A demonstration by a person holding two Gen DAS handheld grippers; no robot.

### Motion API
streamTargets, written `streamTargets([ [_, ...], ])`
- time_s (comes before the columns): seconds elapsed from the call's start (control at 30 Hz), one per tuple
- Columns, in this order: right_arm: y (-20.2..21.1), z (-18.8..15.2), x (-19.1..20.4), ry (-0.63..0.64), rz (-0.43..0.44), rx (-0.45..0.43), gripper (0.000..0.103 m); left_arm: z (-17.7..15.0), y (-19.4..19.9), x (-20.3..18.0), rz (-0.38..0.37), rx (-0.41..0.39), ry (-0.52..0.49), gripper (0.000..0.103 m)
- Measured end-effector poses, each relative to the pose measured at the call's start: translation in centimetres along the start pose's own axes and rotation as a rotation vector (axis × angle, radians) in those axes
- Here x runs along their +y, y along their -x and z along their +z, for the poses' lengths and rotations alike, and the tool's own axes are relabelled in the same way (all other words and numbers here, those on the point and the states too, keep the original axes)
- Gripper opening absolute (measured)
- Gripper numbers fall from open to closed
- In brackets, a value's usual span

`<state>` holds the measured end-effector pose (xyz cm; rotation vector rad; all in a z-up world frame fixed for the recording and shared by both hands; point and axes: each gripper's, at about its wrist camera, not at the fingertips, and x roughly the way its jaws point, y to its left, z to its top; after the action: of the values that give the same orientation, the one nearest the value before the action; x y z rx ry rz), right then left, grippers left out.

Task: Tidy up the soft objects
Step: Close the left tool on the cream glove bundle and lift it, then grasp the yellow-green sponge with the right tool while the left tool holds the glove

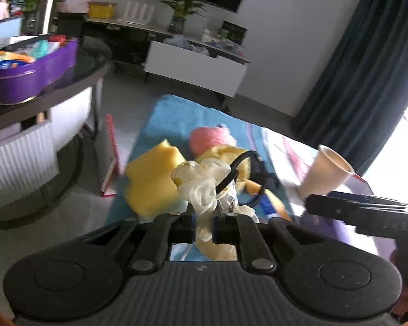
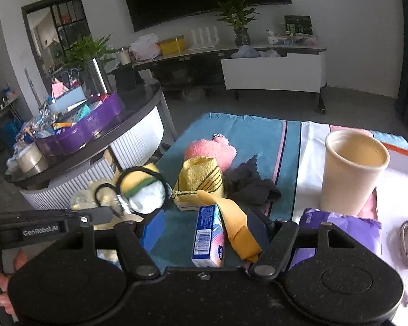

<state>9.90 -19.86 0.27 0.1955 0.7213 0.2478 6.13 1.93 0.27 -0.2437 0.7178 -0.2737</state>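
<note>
The left gripper (image 1: 205,224) is clamped on a pale, crumpled glove (image 1: 201,187). The glove bunches up above the pads and a limp tail hangs below them, so its long axis runs from twelve to six o'clock in the left wrist view. Just behind it, at twelve, lie a yellow cloth (image 1: 155,179), a yellow plush (image 1: 228,154) with a black strap and a pink plush (image 1: 209,138), all on the blue mat (image 1: 176,108). The right gripper (image 2: 206,231) stands wide, gripping nothing; between its fingers lie a small blue box (image 2: 208,236), long axis twelve to six, and a yellow banana-like toy (image 2: 236,228) tilting from eleven to five. Beyond them, at twelve, sit a folded yellow striped cloth (image 2: 201,179) and a dark rag (image 2: 253,182). At two o'clock a cream cup (image 2: 351,171) stands upright, its mouth showing only bare inside wall. A purple packet (image 2: 345,228) lies at its foot. Far off at ten, a purple tray (image 2: 95,127) on the round table (image 2: 138,125) is heaped with small packets, too jumbled to tell apart.
</note>
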Motion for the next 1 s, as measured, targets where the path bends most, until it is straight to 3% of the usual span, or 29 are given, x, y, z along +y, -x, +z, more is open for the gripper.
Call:
streamTargets([
  [0.07, -0.2, 0.2, 0.4, 0.021, -0.009, 0.004, 0.080, -0.2, -0.4, 1.6, 0.035, 0.011, 0.054, 0.012],
  [0.17, -0.7, 0.3, 1.1, 0.039, -0.008, 0.018, 0.080, -0.7, -0.1, 3.1, 0.030, 0.023, 0.115, 0.012],
  [0.47, -2.2, 0.1, 3.8, 0.086, 0.029, 0.040, 0.081, -0.7, 3.3, 4.3, 0.025, -0.066, 0.144, 0.012],
  [0.63, -3.3, 1.3, 5.8, 0.102, 0.096, 0.030, 0.088, -0.6, 4.8, 6.8, 0.086, -0.130, 0.266, 0.012],
  [0.8, -6.5, 3.0, 8.8, 0.142, 0.143, 0.036, 0.090, -0.3, 5.7, 7.6, 0.155, -0.194, 0.325, 0.012],
  [1.0, -12.2, 4.5, 10.7, 0.182, 0.098, 0.118, 0.091, -0.2, 5.5, 8.1, 0.143, -0.190, 0.324, 0.012],
])
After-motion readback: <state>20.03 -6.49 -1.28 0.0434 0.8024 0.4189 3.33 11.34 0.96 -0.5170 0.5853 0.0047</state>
